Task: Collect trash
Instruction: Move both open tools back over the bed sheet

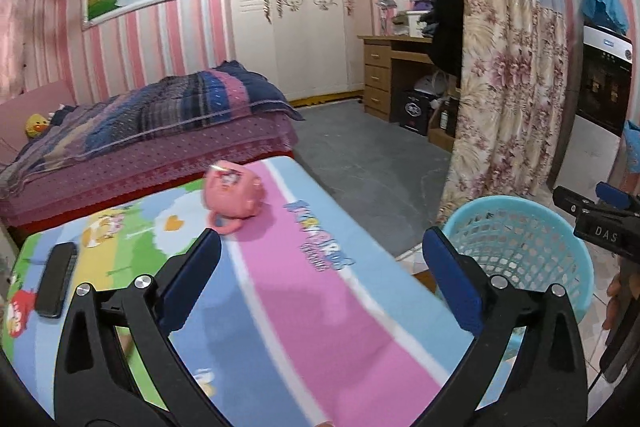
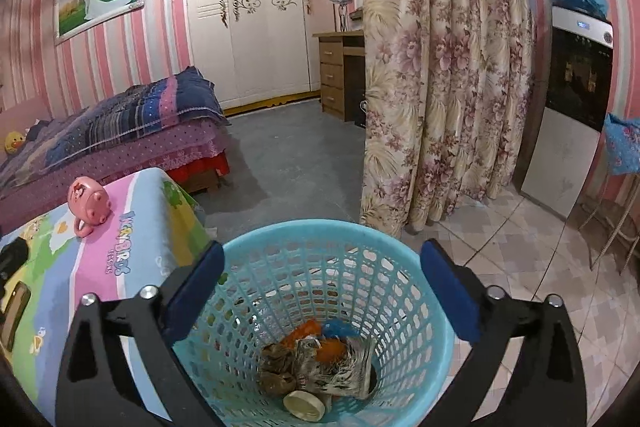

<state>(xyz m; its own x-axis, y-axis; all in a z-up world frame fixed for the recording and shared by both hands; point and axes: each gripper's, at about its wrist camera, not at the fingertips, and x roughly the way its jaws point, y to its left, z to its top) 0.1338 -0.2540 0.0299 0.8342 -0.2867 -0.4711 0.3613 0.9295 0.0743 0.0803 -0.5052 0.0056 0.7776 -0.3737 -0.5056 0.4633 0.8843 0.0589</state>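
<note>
Your right hand-held gripper (image 2: 322, 291), jaws apart and empty, hangs over the basket (image 2: 416, 267) beside the desk's (image 1: 304, 307) edge, trash (image 2: 320, 367) lying at its bottom, while your left hand-held gripper (image 1: 322, 279) gapes empty above the desk.

The left claw (image 1: 322, 279) gapes empty over the table (image 1: 304, 327) beside the basket (image 1: 520, 247).
</note>
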